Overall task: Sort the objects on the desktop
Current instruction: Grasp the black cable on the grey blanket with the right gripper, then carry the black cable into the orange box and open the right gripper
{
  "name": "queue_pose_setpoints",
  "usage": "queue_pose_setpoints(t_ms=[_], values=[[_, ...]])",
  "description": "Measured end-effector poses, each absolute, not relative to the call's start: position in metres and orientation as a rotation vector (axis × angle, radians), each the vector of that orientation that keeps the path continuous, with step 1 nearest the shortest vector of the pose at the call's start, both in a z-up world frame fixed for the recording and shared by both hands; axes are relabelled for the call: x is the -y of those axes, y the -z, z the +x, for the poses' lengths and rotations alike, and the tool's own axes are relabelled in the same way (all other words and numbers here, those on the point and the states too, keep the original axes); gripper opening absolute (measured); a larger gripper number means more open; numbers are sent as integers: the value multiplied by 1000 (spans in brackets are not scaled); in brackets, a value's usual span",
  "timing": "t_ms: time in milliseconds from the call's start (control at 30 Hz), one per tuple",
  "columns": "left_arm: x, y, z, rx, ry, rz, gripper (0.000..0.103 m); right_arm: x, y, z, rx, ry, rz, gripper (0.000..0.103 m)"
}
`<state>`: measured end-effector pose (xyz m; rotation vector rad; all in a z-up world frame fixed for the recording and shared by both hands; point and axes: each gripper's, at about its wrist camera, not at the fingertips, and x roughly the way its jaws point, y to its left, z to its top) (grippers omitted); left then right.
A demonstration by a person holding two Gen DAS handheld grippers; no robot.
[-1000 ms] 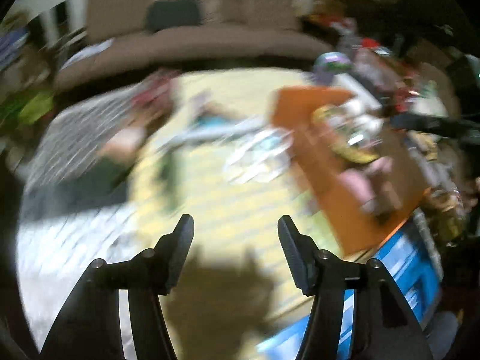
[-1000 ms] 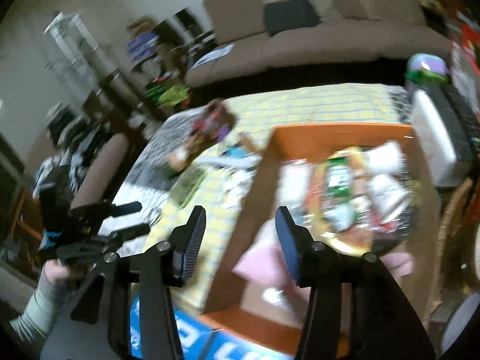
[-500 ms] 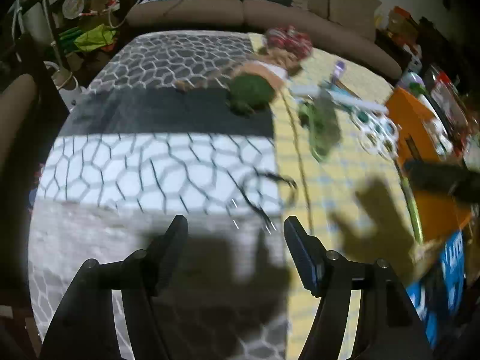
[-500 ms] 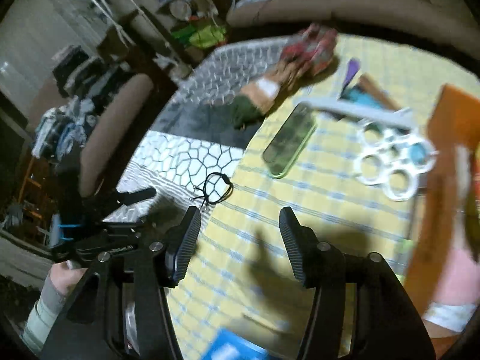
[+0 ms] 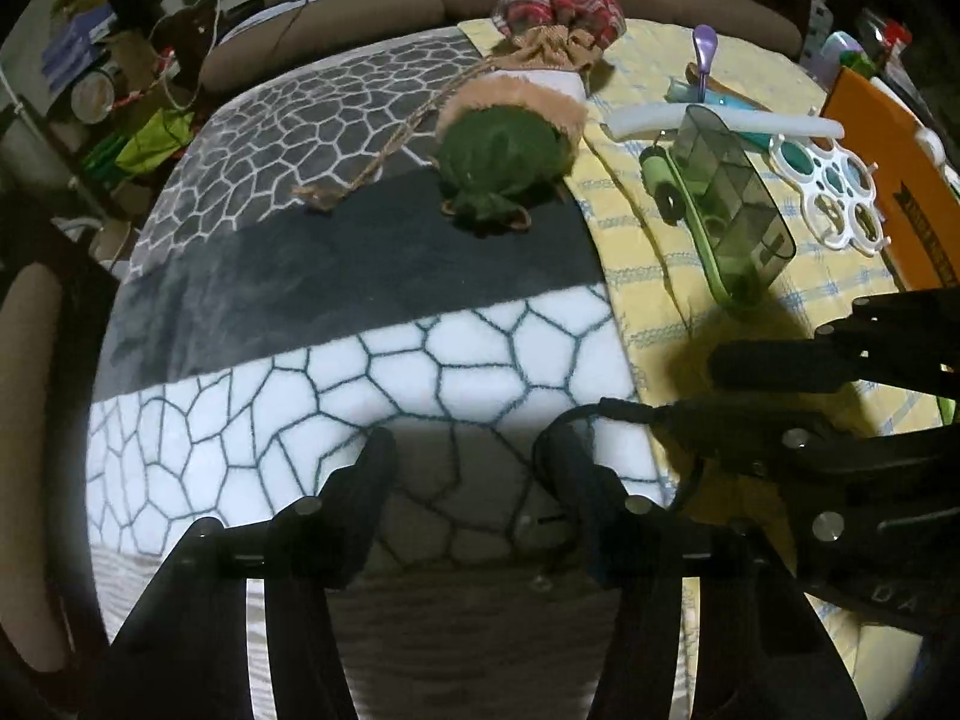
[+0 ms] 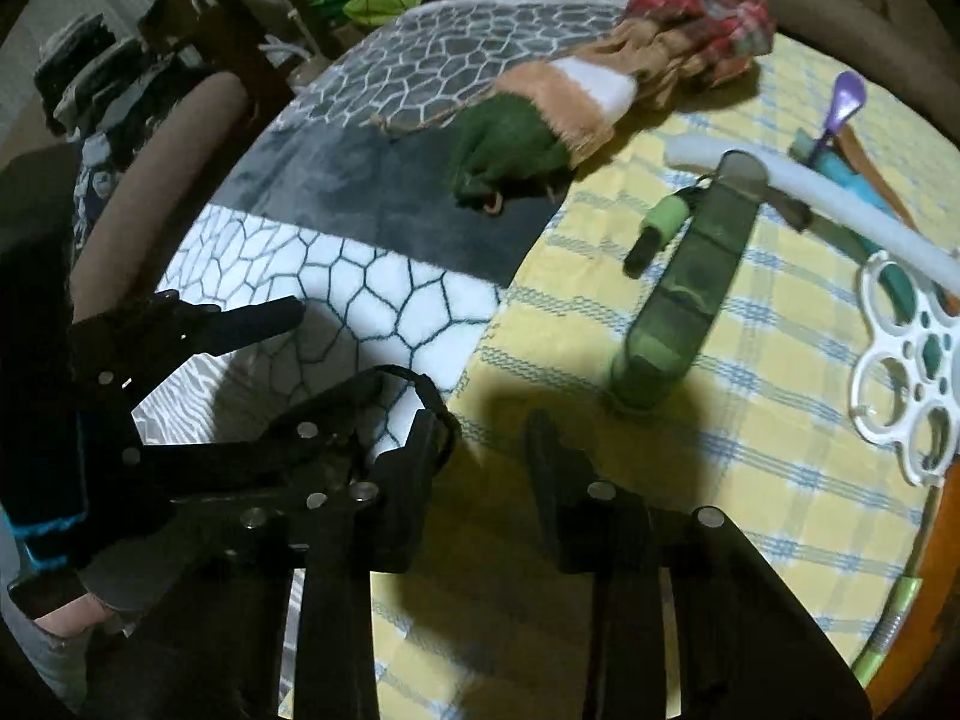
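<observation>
A thin black elastic loop [image 6: 433, 399] lies where the patterned blanket meets the yellow checked cloth; it also shows in the left wrist view [image 5: 573, 420]. My left gripper [image 5: 471, 468] is open, low over the blanket, its right finger beside the loop. My right gripper [image 6: 480, 438] is open, its left finger at the loop. In the left wrist view the right gripper [image 5: 660, 381] comes in from the right. A green pouch [image 5: 501, 147], a green translucent case [image 5: 729, 195] and a white ring holder [image 5: 831, 186] lie farther back.
An orange box [image 5: 888, 138] stands at the right edge. A purple spoon [image 6: 840, 105], a white bar [image 6: 810, 192] and red plaid cloth [image 6: 702, 6] lie at the back. A sofa [image 5: 372, 0] is behind the table, a chair [image 6: 156, 150] to the left.
Both grippers have moved down and closer together over the black loop at the seam of blanket and cloth. A second ago they pointed toward the orange box.
</observation>
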<state>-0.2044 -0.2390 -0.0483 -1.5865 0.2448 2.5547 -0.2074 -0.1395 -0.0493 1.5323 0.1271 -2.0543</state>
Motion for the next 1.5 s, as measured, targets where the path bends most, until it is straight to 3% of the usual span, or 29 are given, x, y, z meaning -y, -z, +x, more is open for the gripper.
queue_pose_setpoints(t_ms=[33,100,133,167,200,333,700,833,900,967,1100,1167,1500], values=[[241,48,-203,-223,-2550,-1581,53,141,52,-208,-134,2044,1537,30],[243,48,-201,-177,-2536,-1551,40,146,52,-206,-182,2042,1526,30],[241,48,-201,-170,-2533,-1545,28,150,52,-204,-231,2042,1515,29],[240,48,-200,-154,-2526,-1537,10,153,51,-203,-251,2039,1506,24],[239,46,-200,-118,-2512,-1533,4,155,50,-201,-251,2028,1496,12],[235,38,-197,-4,-2472,-1521,2,159,47,-197,-209,2004,1484,3],[237,-5,-182,70,-2468,-1463,3,136,-1,-189,-123,2053,1399,2],[230,-5,-172,23,-2463,-1447,10,121,-25,-187,-104,2080,1365,2],[224,-8,-162,40,-2448,-1406,23,112,-38,-184,-90,2088,1348,2],[211,-16,-153,20,-2457,-1355,44,101,-55,-180,-88,2105,1326,2],[182,-47,-139,65,-2466,-1213,58,75,-89,-171,-89,2143,1285,2],[159,-69,-132,35,-2487,-1130,71,58,-105,-167,-76,2161,1265,2],[35,-143,-134,-202,-2522,-904,72,-46,-172,-158,-11,2293,1189,3]])
